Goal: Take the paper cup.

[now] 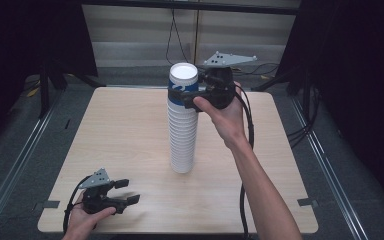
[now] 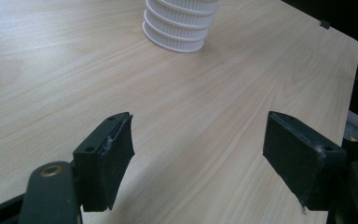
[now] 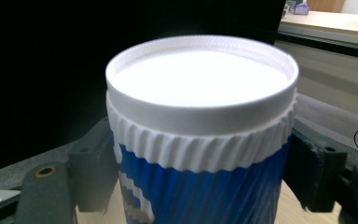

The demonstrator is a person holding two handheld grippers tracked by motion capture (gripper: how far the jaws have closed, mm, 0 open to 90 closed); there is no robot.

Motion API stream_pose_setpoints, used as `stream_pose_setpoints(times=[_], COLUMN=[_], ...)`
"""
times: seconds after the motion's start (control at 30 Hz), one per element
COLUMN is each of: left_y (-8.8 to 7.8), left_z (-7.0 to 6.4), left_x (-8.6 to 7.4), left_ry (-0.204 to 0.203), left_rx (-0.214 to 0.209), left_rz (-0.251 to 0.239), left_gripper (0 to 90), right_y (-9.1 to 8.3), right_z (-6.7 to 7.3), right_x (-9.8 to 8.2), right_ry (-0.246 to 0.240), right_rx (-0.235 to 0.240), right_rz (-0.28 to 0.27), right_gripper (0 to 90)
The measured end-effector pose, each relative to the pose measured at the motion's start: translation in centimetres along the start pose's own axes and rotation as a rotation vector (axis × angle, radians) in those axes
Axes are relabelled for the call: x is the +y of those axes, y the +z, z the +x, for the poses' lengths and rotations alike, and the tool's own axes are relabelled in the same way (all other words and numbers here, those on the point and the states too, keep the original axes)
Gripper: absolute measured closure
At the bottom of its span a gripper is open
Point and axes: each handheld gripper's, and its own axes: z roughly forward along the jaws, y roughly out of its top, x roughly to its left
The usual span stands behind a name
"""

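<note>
A tall stack of white ribbed paper cups [image 1: 183, 140] stands upright in the middle of the wooden table [image 1: 120, 130]. Its top cup [image 1: 183, 80] has a blue band and a white rim, seen close up in the right gripper view [image 3: 200, 140]. My right gripper [image 1: 184, 94] reaches in from the right, and its jaws press on both sides of the top cup's blue band [image 3: 200, 182]. My left gripper [image 1: 128, 191] rests in a hand at the table's near left corner, open with nothing between its jaws [image 2: 198, 154]. The stack's base [image 2: 179, 23] lies well ahead of it.
The table's right edge [image 2: 354, 60] drops off to dark floor. Metal rails [image 1: 15, 170] run along the floor on both sides. Black cables [image 1: 250, 130] trail from the right gripper along the forearm.
</note>
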Motion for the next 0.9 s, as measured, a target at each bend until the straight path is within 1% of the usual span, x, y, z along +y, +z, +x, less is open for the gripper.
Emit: stream_pose_setpoints(times=[0.07, 0.4, 0.47, 0.63, 0.73, 0.9], left_y=[0.0, 0.0, 0.0, 0.0, 0.0, 0.1], left_z=[0.0, 0.0, 0.0, 0.0, 0.0, 0.0], left_x=[0.0, 0.0, 0.0, 0.0, 0.0, -0.1], left_ry=[-0.004, -0.003, -0.006, 0.000, -0.005, -0.009], left_rx=[0.000, 0.000, 0.000, 0.001, 0.001, -0.001], left_rz=[-0.003, -0.002, -0.001, 0.001, 0.001, 0.011], left_gripper=[24.0, 24.0, 23.9, 24.0, 23.9, 23.9], right_y=[-0.1, -0.1, -0.3, -0.5, -0.7, -0.9], right_z=[-0.1, 0.1, 0.1, 0.1, 0.1, -0.2], right_x=[0.1, 0.4, 0.5, 1.0, 1.2, 1.5], right_ry=[0.014, -0.004, -0.004, 0.001, -0.005, 0.012], right_rx=[0.006, -0.008, -0.009, -0.007, -0.005, 0.008], right_rz=[-0.002, 0.004, -0.011, -0.023, -0.035, -0.064], right_gripper=[23.2, 24.4, 24.3, 24.4, 24.6, 24.8])
